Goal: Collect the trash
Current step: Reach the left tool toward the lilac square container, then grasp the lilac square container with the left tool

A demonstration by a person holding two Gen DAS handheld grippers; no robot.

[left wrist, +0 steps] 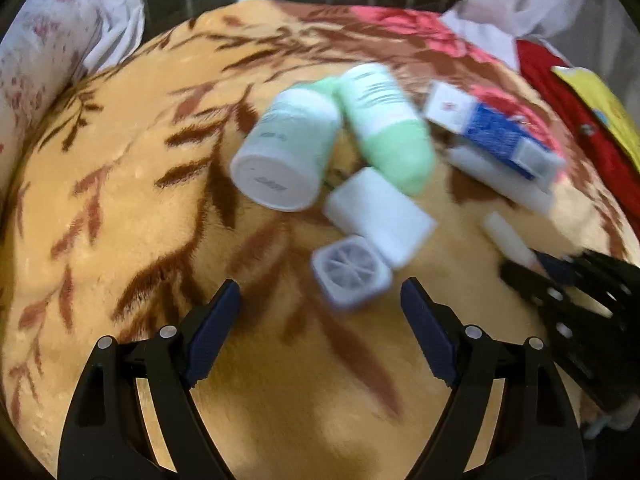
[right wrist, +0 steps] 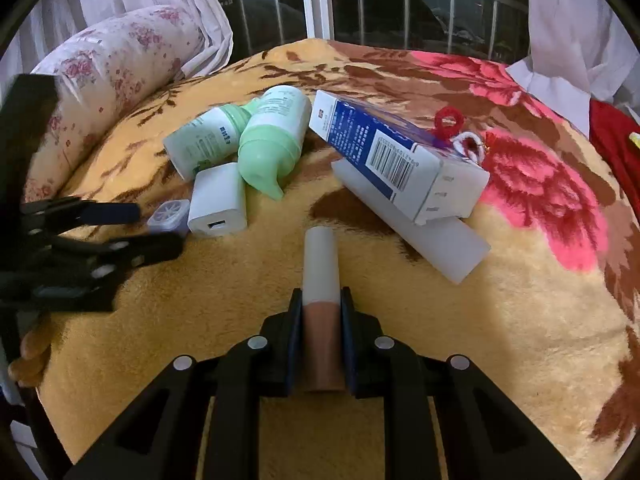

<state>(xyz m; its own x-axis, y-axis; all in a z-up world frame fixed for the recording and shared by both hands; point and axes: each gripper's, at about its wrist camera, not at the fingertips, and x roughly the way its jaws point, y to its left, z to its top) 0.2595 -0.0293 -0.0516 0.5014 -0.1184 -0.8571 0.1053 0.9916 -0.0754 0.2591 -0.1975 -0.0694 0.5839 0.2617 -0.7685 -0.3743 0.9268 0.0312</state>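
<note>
My right gripper (right wrist: 320,300) is shut on a small tube (right wrist: 321,272) with a white cap and brown body, held above the blanket; the tube also shows in the left wrist view (left wrist: 510,240). My left gripper (left wrist: 320,300) is open, just short of a small square clear case (left wrist: 351,270), also in the right wrist view (right wrist: 170,214). Beyond lie a white charger block (left wrist: 378,216) (right wrist: 218,200), two green-and-white bottles (left wrist: 286,152) (left wrist: 386,124), a blue-and-white carton (right wrist: 396,156) (left wrist: 496,130) and a white tube (right wrist: 424,228) under it.
All lies on a tan floral blanket (right wrist: 280,360) over a bed. A floral pillow (right wrist: 112,76) is at the left, red cloth (right wrist: 616,148) at the right, and a barred window (right wrist: 400,4) behind. A red and white trinket (right wrist: 460,132) lies behind the carton.
</note>
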